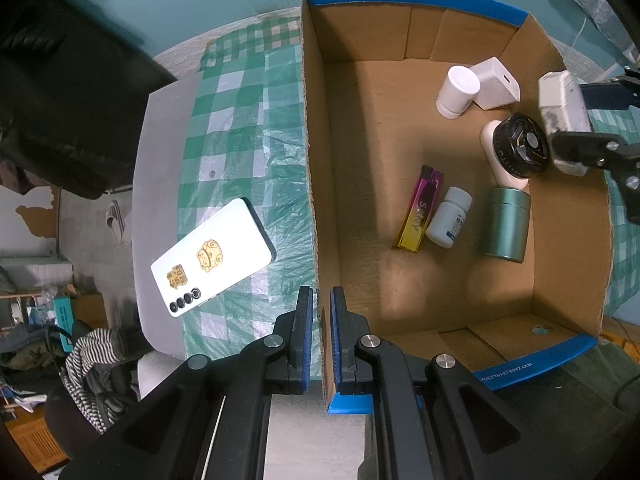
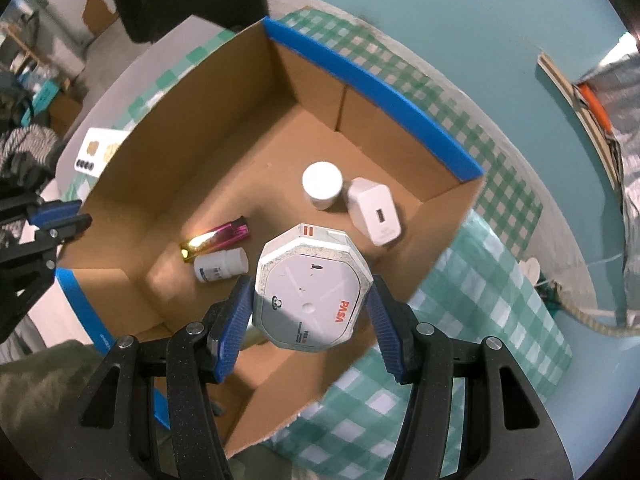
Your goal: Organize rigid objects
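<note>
The right tool (image 2: 310, 312) is pinching an octagonal white carton (image 2: 312, 300) (ribbed blue pads); the left tool (image 1: 320, 336) is clamping the corrugated cardboard box (image 1: 316, 216) wall.

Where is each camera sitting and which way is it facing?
Left wrist: on the left tool, looking down along fingers shut on the box wall; phone outside on the cloth.
Right wrist: on the right tool, looking down into the box; fingers clamp an octagonal tin.
Shared: box, lighter, charger; each shows the other tool.
</note>
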`<state>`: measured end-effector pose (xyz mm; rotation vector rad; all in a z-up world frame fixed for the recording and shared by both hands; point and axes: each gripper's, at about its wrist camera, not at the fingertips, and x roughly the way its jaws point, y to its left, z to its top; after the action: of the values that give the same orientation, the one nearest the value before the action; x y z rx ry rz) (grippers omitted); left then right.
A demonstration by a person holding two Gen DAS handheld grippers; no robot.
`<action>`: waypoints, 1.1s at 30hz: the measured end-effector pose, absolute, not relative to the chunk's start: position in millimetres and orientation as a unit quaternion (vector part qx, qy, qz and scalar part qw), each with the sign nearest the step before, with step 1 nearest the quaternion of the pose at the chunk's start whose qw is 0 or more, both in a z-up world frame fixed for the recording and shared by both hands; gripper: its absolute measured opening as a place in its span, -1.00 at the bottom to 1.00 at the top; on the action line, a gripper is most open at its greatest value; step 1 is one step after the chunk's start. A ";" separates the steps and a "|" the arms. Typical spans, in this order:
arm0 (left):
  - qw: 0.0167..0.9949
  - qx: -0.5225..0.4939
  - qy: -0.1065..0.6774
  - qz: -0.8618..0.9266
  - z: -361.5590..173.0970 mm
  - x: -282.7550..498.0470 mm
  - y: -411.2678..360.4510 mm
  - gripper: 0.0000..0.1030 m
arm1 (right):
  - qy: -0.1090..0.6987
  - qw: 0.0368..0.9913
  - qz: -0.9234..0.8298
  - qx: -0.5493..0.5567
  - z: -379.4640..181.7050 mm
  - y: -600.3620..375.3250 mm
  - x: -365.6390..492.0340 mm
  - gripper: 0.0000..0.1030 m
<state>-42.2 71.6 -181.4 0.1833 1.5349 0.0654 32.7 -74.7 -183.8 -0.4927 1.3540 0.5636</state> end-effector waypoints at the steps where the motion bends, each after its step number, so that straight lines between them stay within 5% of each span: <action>1: 0.716 0.083 0.693 0.030 -181.6 -42.4 71.3 -0.84 | 0.611 0.714 0.257 -0.226 -185.4 -72.4 32.4 0.06; 33: 0.749 0.084 0.657 0.022 -140.5 -27.2 63.0 -0.82 | 0.586 0.774 0.200 -0.135 -120.8 -114.9 39.2 0.08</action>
<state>-27.2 63.0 -140.5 0.1828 1.4359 0.0491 39.2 -114.9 -120.8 -0.2916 1.2693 0.4330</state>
